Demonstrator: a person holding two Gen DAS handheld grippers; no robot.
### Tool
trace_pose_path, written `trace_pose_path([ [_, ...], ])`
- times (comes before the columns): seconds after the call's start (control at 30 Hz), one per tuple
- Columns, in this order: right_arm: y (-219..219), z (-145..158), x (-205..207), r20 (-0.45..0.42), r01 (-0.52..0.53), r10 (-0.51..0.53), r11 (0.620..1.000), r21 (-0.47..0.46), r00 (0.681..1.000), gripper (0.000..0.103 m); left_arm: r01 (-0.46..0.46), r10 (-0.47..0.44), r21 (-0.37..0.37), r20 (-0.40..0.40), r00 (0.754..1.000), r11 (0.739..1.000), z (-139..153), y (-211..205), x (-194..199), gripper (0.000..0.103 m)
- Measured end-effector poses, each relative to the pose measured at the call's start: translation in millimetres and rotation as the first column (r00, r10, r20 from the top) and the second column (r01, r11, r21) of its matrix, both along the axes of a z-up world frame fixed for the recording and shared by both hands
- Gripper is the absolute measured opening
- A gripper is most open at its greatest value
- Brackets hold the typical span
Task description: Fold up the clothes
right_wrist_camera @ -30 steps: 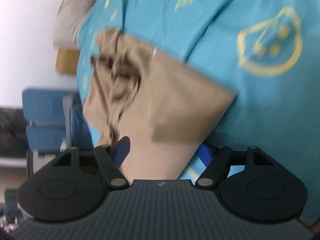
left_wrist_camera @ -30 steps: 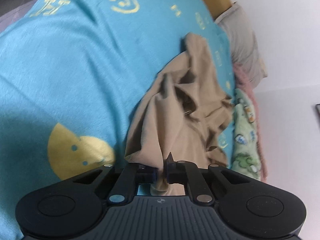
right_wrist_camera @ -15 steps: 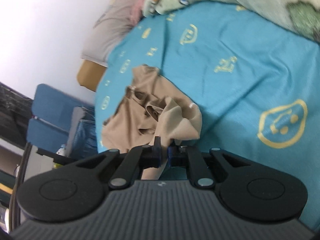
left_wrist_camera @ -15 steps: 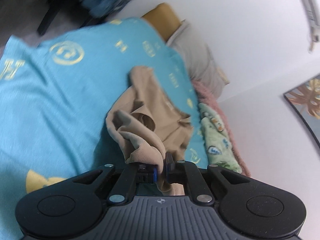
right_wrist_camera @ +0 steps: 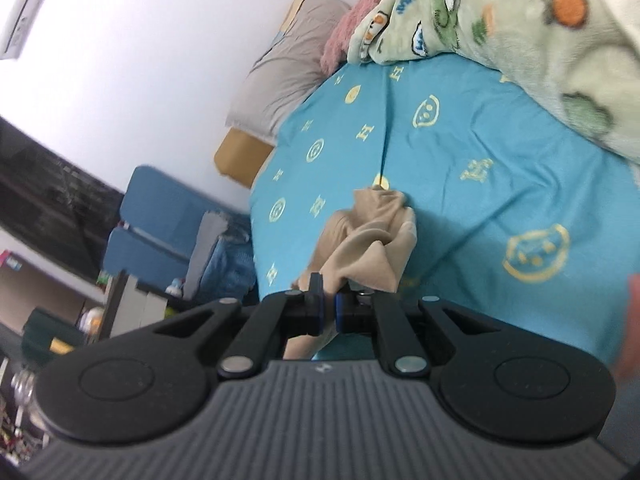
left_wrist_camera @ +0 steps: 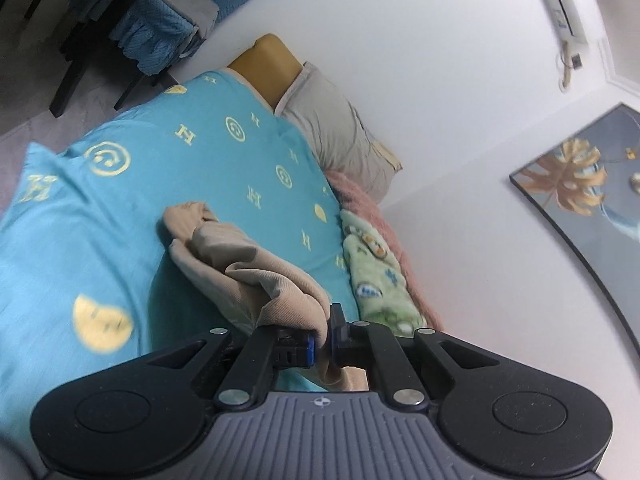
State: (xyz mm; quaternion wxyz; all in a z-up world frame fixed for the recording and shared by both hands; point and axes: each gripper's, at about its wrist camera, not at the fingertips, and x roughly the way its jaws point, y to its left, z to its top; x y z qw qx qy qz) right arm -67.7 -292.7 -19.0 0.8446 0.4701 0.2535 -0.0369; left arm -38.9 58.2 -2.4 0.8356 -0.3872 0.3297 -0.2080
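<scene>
A tan garment (left_wrist_camera: 240,268) hangs bunched from both grippers, its far end trailing on the turquoise bedsheet (left_wrist_camera: 100,220). My left gripper (left_wrist_camera: 322,340) is shut on one edge of the garment. In the right wrist view my right gripper (right_wrist_camera: 329,306) is shut on another edge of the tan garment (right_wrist_camera: 368,240), which drapes away towards the sheet (right_wrist_camera: 480,160). Both grippers are raised above the bed.
A grey pillow (left_wrist_camera: 332,136) and a green and pink blanket (left_wrist_camera: 376,264) lie along the wall side of the bed. A blue chair (right_wrist_camera: 160,216) and cluttered shelves stand past the bed's edge. A framed picture (left_wrist_camera: 580,184) hangs on the wall.
The right gripper closed on the garment's edge. Both grippers then rose and pulled back, lifting the garment into a stretched bunch, with more of the room showing.
</scene>
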Motion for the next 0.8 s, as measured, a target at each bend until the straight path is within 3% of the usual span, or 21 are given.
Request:
trace_pose_path([
  [0.1,2.3,1.7,-34.5,-0.027,-0.013,0.014,1.000,0.008,1.000,0.009,0.007,-0.007,-0.001,-0.100,0.995,1.000,4.6,5.0,-37.1,0.007],
  [0.23,2.1,-4.8,-38.0,-0.040,0.009,-0.007,0.999,0.050,0.999,0.009,-0.037,0.030,-0.038,-0.166,0.986,0.999,-1.4,8.4,-30.6,0.007],
  [0.33,0.7,-8.9,-3.6,-0.067,0.029,-0.024,0.997,0.073,0.997,0.009,-0.081,0.073,-0.031,-0.212,0.974,0.996,-3.6,4.5,4.2,0.008],
  [0.57,-3.8,-17.6,98.8,-0.148,0.074,-0.062,0.994,0.079,0.987,0.009,-0.160,0.171,0.066,-0.243,0.955,0.985,-12.5,-20.1,123.8,0.008],
  [0.8,-7.7,-63.6,161.5,-0.204,0.081,-0.060,0.992,0.093,0.977,0.009,-0.169,0.194,0.108,-0.305,0.932,0.980,-71.9,-28.0,194.2,0.008],
])
